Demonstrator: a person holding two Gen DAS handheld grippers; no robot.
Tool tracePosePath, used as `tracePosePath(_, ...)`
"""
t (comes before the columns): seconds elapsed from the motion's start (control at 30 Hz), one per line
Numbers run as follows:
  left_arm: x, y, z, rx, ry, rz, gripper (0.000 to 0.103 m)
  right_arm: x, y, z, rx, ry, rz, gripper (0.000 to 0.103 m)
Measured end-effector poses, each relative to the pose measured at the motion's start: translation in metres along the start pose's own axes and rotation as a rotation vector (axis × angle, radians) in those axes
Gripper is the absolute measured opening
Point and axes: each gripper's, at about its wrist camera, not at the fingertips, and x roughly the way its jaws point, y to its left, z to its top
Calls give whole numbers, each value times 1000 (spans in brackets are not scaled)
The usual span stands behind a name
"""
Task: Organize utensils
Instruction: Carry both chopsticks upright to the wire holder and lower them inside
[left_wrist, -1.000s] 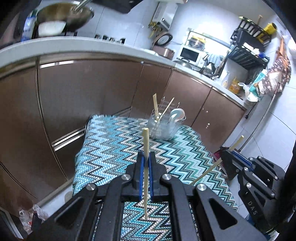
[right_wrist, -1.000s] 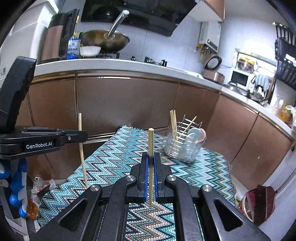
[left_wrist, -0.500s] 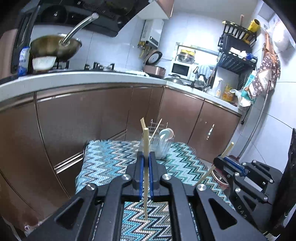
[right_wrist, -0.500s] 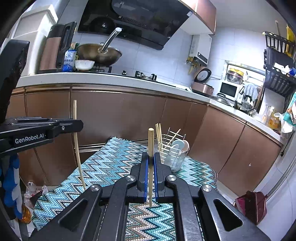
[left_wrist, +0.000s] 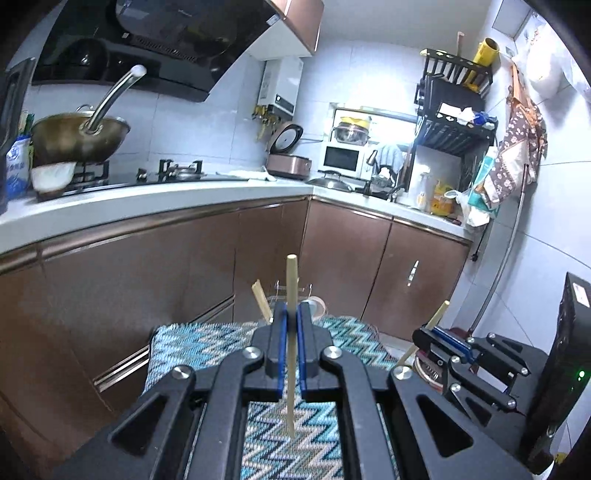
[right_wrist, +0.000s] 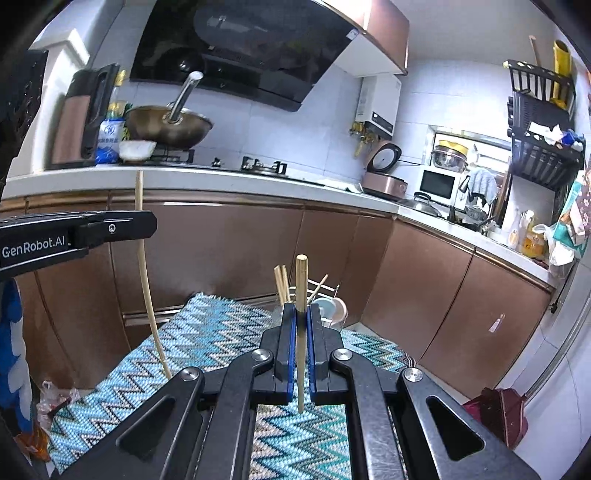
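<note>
Both views had tilted upward; my left jaws (left_wrist: 291, 332) and right jaws (right_wrist: 302, 328) each clenched an upright chopstick (right_wrist: 301, 295), holder (right_wrist: 325, 299) at twelve o'clock.

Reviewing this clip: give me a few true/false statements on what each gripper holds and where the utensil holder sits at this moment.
1. The left gripper is shut on a chopstick. True.
2. The right gripper is open and holds nothing. False: it clamps a second chopstick.
3. The utensil holder stands on the zigzag cloth. True.
4. The utensil holder has no chopsticks in it. False: several chopsticks already stand in it.
</note>
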Motion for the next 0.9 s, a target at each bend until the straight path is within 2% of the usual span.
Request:
tracePosePath(0.23,29,-2,39,-1,-96,-18,5,32,-54,21,96,-44,23,5)
tracePosePath(0.47,79,-3,66,16,-167,-44,5,83,-88,46,176,-140,104,5)
tracePosePath(0.6,121,-4,67,36,-168,-42,5,123,-90,55,200,-184,156,5)
tracePosePath(0.9,205,13,38,30,-158,8,5,219,-78,40,229,-134,201,5)
